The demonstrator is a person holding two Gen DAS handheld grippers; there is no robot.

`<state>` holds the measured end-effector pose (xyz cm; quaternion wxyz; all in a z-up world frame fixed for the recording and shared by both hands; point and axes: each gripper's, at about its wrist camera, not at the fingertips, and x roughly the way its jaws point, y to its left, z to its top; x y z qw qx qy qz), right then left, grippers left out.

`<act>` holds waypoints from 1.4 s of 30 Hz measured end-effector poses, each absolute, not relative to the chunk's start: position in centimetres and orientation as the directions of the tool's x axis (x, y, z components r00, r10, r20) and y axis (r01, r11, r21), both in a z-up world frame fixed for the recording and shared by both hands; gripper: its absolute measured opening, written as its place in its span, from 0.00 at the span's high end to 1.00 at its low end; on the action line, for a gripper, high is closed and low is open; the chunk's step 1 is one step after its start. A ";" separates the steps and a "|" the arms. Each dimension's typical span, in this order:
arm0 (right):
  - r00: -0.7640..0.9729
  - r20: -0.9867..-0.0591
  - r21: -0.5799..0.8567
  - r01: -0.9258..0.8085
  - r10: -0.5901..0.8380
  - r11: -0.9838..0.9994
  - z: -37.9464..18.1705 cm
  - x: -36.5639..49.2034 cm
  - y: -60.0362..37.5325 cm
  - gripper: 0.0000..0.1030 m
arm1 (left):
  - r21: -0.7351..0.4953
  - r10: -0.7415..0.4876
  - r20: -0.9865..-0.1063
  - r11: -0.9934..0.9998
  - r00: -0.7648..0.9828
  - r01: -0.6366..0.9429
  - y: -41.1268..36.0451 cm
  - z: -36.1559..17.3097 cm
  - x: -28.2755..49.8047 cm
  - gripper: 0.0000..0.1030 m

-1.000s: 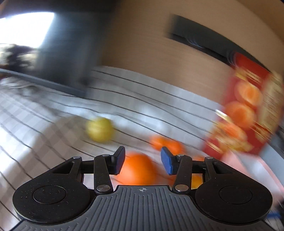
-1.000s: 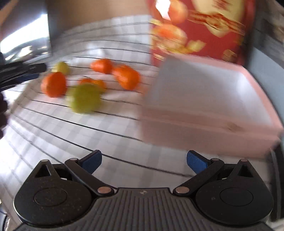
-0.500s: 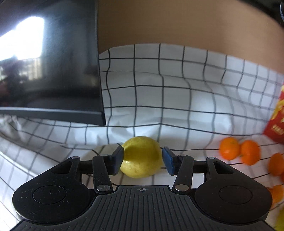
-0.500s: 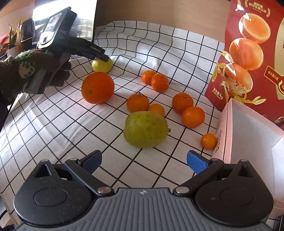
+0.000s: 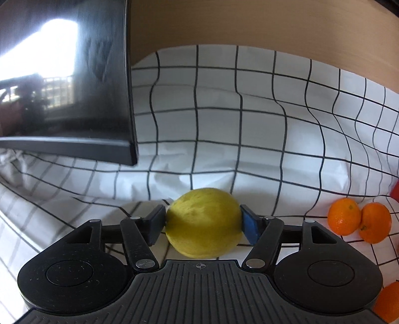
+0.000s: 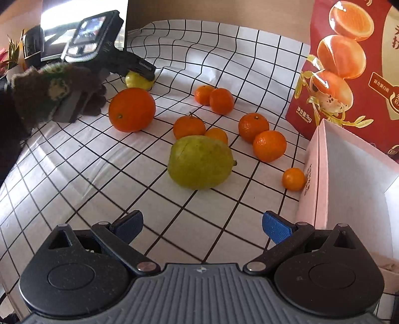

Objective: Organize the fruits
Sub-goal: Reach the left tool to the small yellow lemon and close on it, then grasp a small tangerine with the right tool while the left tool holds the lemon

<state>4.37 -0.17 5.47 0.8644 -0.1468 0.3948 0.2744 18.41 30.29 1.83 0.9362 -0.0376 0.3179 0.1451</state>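
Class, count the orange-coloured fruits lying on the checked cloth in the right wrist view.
8: the big orange far left, a touching pair at the back, two behind the green fruit, two right of centre, a tiny one against the pink box.

tan wall (image 5: 249,22), dark monitor (image 5: 64,74), checked tablecloth (image 5: 249,124)

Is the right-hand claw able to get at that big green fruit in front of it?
Probably yes. The right gripper is open, and only bare checked cloth lies between it and the green fruit. Small oranges sit behind the fruit.
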 end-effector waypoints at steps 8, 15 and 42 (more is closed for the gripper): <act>0.606 -0.705 -0.058 -0.567 0.368 0.822 6.9 3.6 -1.7 0.01 | -0.064 0.179 -0.593 0.962 0.785 -0.267 30.2 1.8 14.7 0.32; 0.599 -0.673 0.056 -0.544 0.434 0.837 9.0 5.4 -2.3 0.09 | -0.179 0.083 -0.565 0.959 0.821 -0.220 28.8 2.9 4.6 0.32; 0.420 -0.801 0.282 -0.364 0.427 0.887 5.6 18.4 3.7 0.52 | -0.269 -0.384 -0.525 0.922 0.760 0.280 12.8 1.9 -4.8 0.32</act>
